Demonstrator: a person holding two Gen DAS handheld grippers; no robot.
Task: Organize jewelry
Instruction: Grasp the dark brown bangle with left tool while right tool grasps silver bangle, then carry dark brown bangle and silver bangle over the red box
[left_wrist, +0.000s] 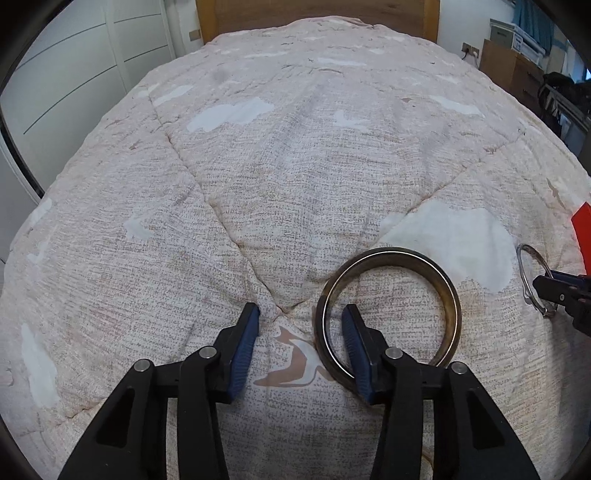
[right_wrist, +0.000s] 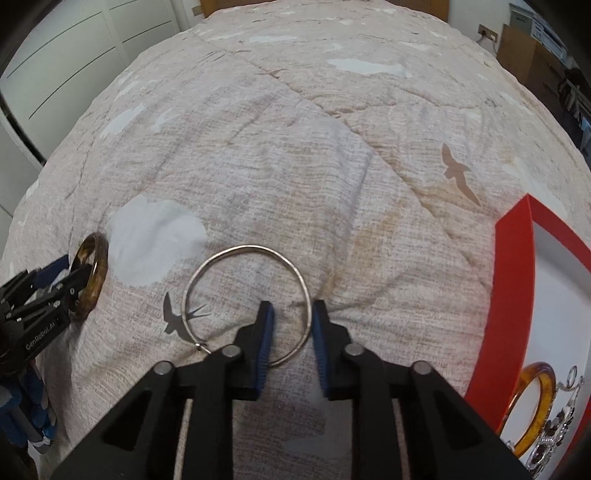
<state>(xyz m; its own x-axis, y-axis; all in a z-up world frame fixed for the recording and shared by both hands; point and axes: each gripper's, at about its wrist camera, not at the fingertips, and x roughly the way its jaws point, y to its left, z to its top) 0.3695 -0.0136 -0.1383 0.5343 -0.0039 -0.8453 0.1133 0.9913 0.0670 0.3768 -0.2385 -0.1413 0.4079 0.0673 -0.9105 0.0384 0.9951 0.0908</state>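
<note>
A dark brown bangle (left_wrist: 448, 291) lies on the quilt. My left gripper (left_wrist: 300, 317) is open, with its right finger inside the bangle and its left finger outside the rim. The bangle also shows in the right wrist view (right_wrist: 96, 273). A thin silver bangle (right_wrist: 221, 258) lies on the quilt. My right gripper (right_wrist: 291, 309) is open and straddles its right rim, which runs between the fingers. In the left wrist view the silver bangle (left_wrist: 524, 273) sits at the right edge.
A red box with a white inside (right_wrist: 513, 280) lies at the right and holds an amber bangle (right_wrist: 543, 402) and a dark-stoned necklace (right_wrist: 554, 432). The pink quilt (left_wrist: 295, 166) covers the bed. A wardrobe (left_wrist: 74, 74) stands at left.
</note>
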